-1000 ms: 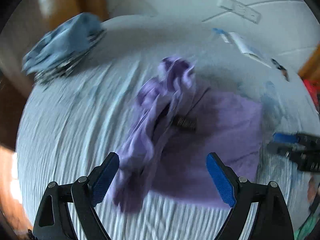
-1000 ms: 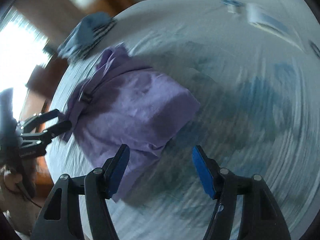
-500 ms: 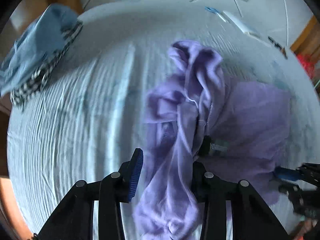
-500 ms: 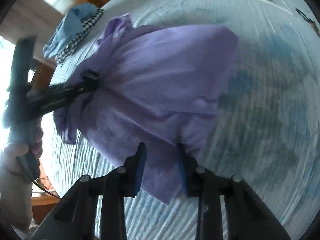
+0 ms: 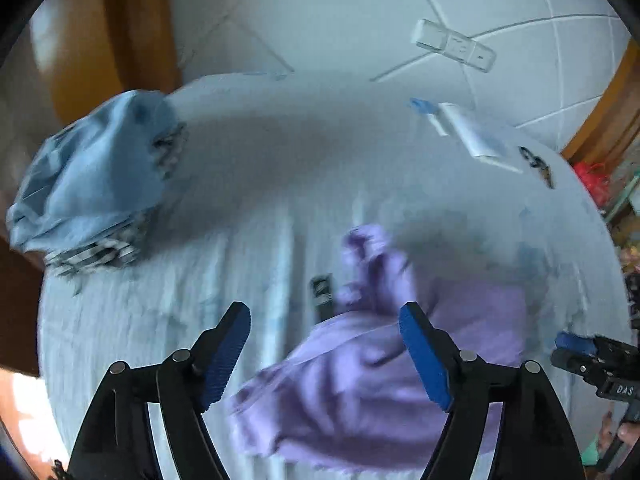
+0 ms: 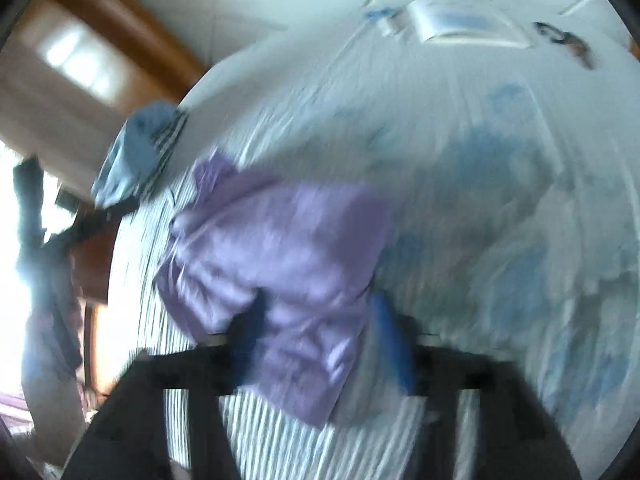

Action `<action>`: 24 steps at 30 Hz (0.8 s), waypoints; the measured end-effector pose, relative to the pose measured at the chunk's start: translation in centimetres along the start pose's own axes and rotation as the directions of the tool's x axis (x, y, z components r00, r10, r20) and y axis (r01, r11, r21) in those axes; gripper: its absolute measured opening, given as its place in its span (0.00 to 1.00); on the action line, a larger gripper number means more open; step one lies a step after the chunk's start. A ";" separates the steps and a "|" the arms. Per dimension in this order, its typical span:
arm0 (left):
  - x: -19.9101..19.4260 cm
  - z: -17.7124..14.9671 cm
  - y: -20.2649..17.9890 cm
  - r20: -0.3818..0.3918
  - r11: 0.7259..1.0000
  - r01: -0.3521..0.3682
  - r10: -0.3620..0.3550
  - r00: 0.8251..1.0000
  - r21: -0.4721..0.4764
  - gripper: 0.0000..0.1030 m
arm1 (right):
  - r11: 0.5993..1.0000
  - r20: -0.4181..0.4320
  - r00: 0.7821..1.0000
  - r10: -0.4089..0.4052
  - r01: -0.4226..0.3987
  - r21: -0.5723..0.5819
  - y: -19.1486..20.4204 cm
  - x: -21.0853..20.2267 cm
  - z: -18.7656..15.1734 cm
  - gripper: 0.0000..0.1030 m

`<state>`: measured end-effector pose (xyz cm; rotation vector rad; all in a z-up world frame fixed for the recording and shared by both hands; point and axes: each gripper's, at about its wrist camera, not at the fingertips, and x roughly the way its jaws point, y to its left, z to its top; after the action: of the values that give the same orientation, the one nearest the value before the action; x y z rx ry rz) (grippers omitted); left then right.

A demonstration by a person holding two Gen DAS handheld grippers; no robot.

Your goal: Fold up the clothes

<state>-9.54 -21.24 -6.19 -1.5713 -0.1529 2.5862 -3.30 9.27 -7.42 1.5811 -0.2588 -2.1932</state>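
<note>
Lying crumpled on the pale blue bed (image 5: 248, 184), the purple garment (image 5: 360, 392) sits in front of both claws. The left claw (image 5: 324, 356) is spread wide, with nothing between its blue pads. The right claw (image 6: 316, 344) looks parted too, though the picture is blurred. A blue folded pile (image 5: 92, 184) rests near the bed's far left edge.

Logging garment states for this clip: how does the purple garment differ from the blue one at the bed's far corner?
The purple garment lies crumpled mid-bed between the grippers; the blue garment sits apart at the far edge. Purple lies directly on the bedsheet; blue rests atop a checked cloth. Neither is gripped: both lie loose on the bed.
</note>
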 end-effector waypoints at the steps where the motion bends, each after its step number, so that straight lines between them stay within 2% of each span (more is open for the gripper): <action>1: 0.7 0.4 -1.1 -0.009 1.000 0.005 -0.004 1.000 0.030 0.76 | 1.000 0.010 1.000 -0.009 0.009 0.010 -0.2 0.0 0.6 0.74; 4: 4.2 1.2 -2.8 -0.068 0.996 0.009 -0.003 0.998 0.089 0.76 | 0.998 0.011 1.000 -0.006 0.005 0.062 -0.9 1.1 2.7 0.74; 9: 7.8 1.0 -2.5 -0.134 0.996 0.014 -0.003 0.991 0.084 0.74 | 0.991 -0.028 0.999 -0.024 0.027 0.131 -1.3 4.5 3.8 0.74; 10: 8.0 1.0 -1.9 -0.132 0.998 0.009 -0.001 0.991 0.063 0.62 | 0.992 -0.037 0.999 -0.016 0.020 0.127 -1.1 5.0 3.8 0.74; 11: 8.2 1.0 -1.1 -0.129 0.999 0.000 0.006 0.992 0.040 0.51 | 0.994 -0.049 0.999 0.001 0.004 0.108 -0.9 5.5 3.7 0.68; 12: 8.3 1.0 -0.4 -0.126 1.000 -0.010 0.012 0.992 0.018 0.38 | 0.997 -0.063 0.998 0.002 0.003 0.077 -0.6 6.0 3.7 0.53; 13: 8.4 1.0 0.4 -0.123 1.000 -0.019 0.018 0.992 -0.005 0.37 | 0.998 -0.072 0.997 -0.031 0.035 0.051 -0.3 6.4 3.7 0.14; 14: 8.6 1.0 1.1 -0.121 0.999 -0.028 0.024 0.992 -0.028 0.37 | 0.998 -0.079 0.995 -0.064 0.066 0.024 -0.1 6.8 3.7 0.11; 17: 9.1 1.2 4.8 -0.129 0.987 -0.084 0.066 0.989 -0.139 0.37 | 0.995 -0.078 0.993 -0.091 0.093 0.020 -0.6 6.6 3.6 0.11; 19: 9.3 0.9 6.0 -0.160 0.985 -0.110 0.088 0.983 -0.136 0.39 | 0.995 -0.074 0.993 -0.096 0.098 0.031 -1.1 6.3 3.6 0.11; 20: 8.8 0.6 6.1 -0.153 0.985 -0.109 0.088 0.984 -0.133 0.43 | 0.994 -0.072 0.993 -0.098 0.101 0.037 -1.3 6.1 3.6 0.11; 21: 8.1 0.3 6.2 -0.142 0.986 -0.105 0.086 0.986 -0.131 0.54 | 0.994 -0.069 0.993 -0.100 0.104 0.042 -1.6 5.9 3.6 0.13; 22: 7.4 0.0 6.3 -0.132 0.987 -0.101 0.083 0.988 -0.129 0.69 | 0.993 -0.067 0.992 -0.103 0.106 0.048 -1.8 5.8 3.6 0.23; 23: 6.4 -0.3 6.3 -0.116 0.987 -0.095 0.080 0.990 -0.127 0.77 | 0.993 -0.058 0.993 -0.106 0.109 0.053 -2.0 5.3 3.6 0.40; 24: 5.3 -0.7 6.3 -0.098 0.988 -0.089 0.076 0.992 -0.126 0.80 | 0.992 -0.033 0.994 -0.109 0.111 0.055 -1.9 4.5 3.5 0.49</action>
<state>-11.56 -26.63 -12.05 -1.7749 -0.2580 2.6063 -8.24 8.66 -10.84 1.6946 -0.2320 -2.2612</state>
